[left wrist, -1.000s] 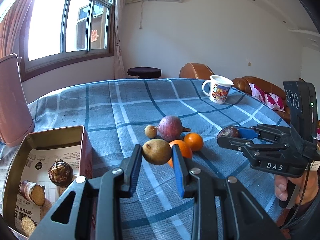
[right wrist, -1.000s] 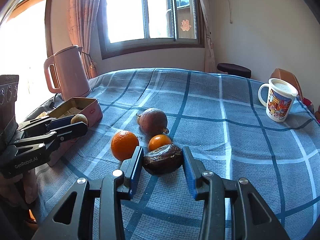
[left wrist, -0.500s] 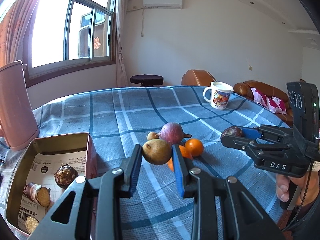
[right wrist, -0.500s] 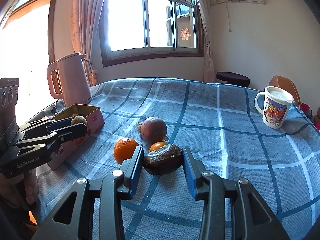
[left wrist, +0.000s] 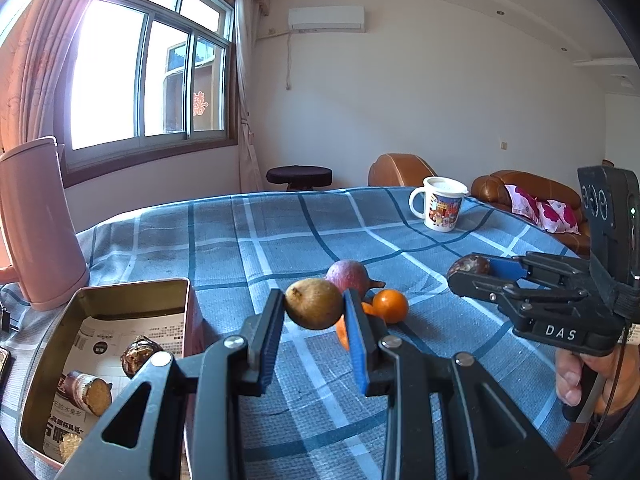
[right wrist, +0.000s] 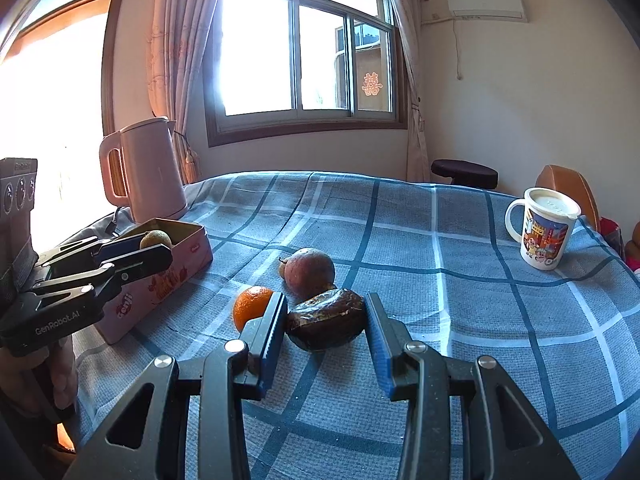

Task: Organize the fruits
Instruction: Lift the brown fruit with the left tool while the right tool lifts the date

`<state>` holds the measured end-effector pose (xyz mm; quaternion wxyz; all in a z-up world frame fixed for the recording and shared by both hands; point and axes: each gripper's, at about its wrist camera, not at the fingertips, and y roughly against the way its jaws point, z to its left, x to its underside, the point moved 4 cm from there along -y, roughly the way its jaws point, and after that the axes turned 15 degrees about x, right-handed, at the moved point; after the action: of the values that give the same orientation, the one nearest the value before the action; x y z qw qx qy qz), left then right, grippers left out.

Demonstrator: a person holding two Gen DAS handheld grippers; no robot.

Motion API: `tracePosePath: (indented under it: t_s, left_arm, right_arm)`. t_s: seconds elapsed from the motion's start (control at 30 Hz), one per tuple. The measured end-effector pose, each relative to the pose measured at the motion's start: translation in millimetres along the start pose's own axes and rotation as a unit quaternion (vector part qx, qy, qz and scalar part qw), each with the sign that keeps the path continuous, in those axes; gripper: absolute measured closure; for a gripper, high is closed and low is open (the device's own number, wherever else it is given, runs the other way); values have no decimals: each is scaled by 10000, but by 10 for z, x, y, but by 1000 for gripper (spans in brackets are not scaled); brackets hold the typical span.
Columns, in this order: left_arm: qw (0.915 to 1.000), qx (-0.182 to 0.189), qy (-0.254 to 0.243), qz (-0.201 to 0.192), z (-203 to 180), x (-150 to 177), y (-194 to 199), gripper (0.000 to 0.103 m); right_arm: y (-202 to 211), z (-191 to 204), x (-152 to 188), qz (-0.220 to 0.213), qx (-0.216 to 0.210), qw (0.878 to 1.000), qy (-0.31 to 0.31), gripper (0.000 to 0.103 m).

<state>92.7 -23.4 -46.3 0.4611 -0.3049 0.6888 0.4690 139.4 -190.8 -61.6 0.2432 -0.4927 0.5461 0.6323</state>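
Brown fruit [left wrist: 314,304] is being held clamped in L gripper [left wrist: 314,312], aloft; open tin [left wrist: 132,292] is lying low-left, nearer this hand. Wrinkled dark fruit [right wrist: 326,314], long axis crosswise, is being clamped by R gripper [right wrist: 326,320], farther from tin.

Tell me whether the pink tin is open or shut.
Open. The pink tin has no lid on it, and the left wrist view looks straight inside at printed paper and a few brown fruits.
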Motion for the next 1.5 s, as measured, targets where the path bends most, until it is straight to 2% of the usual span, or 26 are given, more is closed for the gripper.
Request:
tracePosePath:
  t_s: [1.2, 1.5]
  left_arm:
    - [9988, -152, -205, -427, -54, -28, 154, 71]
    - [9972, -217, -317, -640, -96, -40, 235, 71]
  right_arm:
    - [213, -15, -25, -606, -32, 9982, 5, 62]
    - [287, -13, -36, -789, -29, 9969, 13, 62]
